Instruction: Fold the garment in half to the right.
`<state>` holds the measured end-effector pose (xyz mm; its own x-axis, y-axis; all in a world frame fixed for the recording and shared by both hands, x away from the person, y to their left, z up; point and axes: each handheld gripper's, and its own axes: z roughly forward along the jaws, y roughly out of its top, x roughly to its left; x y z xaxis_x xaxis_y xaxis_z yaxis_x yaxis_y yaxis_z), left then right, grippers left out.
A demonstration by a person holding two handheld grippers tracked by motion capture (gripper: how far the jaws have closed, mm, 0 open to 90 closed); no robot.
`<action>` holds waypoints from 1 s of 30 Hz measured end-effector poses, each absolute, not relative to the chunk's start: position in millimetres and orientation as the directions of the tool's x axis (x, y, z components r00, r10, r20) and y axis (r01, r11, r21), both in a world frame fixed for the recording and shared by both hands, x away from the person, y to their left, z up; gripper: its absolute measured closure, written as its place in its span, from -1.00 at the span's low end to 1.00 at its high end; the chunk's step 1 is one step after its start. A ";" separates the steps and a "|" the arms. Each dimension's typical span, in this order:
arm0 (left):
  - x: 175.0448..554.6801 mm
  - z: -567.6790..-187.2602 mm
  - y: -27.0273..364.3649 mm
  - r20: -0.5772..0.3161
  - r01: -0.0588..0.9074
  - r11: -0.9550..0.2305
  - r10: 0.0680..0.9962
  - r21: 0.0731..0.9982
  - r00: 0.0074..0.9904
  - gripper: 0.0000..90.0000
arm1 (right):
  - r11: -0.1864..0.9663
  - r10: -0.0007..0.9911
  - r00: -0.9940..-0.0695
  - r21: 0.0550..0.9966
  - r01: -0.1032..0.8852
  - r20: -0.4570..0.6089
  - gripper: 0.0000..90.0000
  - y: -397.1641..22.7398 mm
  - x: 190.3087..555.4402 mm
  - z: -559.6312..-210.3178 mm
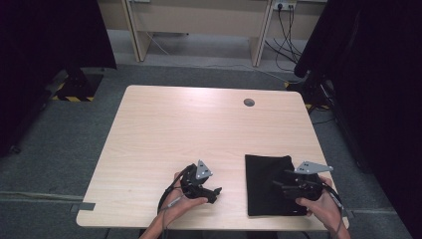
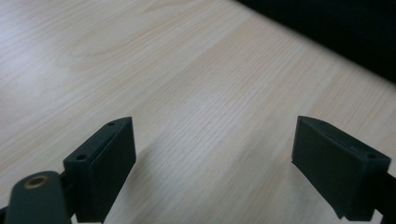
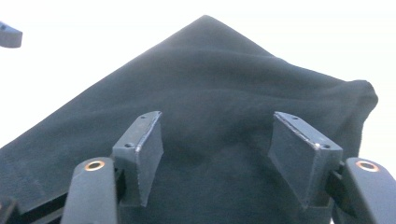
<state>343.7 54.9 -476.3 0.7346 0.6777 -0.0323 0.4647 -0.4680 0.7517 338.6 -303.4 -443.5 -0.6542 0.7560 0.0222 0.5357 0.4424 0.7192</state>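
The right gripper (image 1: 288,187) hovers over the near half of a folded black cloth (image 1: 266,174) — its fingers (image 3: 142,156) stand apart, nothing clamped between them, the fabric spread directly beneath and ahead of them in the right gripper view. The cloth (image 3: 224,84) lies flat at the near right corner of the worktop (image 1: 199,129), its long axis running from the near edge away from the person, with soft creases toward its far end. The left gripper (image 1: 215,193) sits just left of the cloth and apart from it, pointing toward its near left edge; its fingers (image 2: 105,170) are spread wide over bare wood (image 2: 196,93). So the right hand is plainly the nearer one, already above the fabric. Farther off, a round grey cable port (image 1: 249,102) sits near the worktop's far edge. No brand, label or readable writing is visible on anything.
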 end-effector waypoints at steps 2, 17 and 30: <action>343.3 -476.9 61.1 -0.030 0.466 -0.469 0.680 0.750 0.733 -0.73 | 0.450 0.749 -0.662 0.716 0.534 0.024 -0.25 -300.3 336.5 -444.5; 340.4 -482.8 112.1 -0.021 0.505 -0.451 0.730 0.736 0.683 -0.78 | 0.478 0.737 -0.675 0.688 0.546 0.025 -0.27 -295.4 334.3 -463.3; 340.2 -485.1 131.4 -0.019 0.523 -0.444 0.748 0.727 0.663 -0.93 | 0.469 0.745 -0.667 0.699 0.541 0.017 -0.29 -292.7 334.3 -466.3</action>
<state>340.2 131.4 -485.1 0.6630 0.7484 -0.0195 0.5229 -0.4443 0.7275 334.3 -292.7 -466.3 -0.6673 0.7446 0.0171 0.5408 0.4686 0.6985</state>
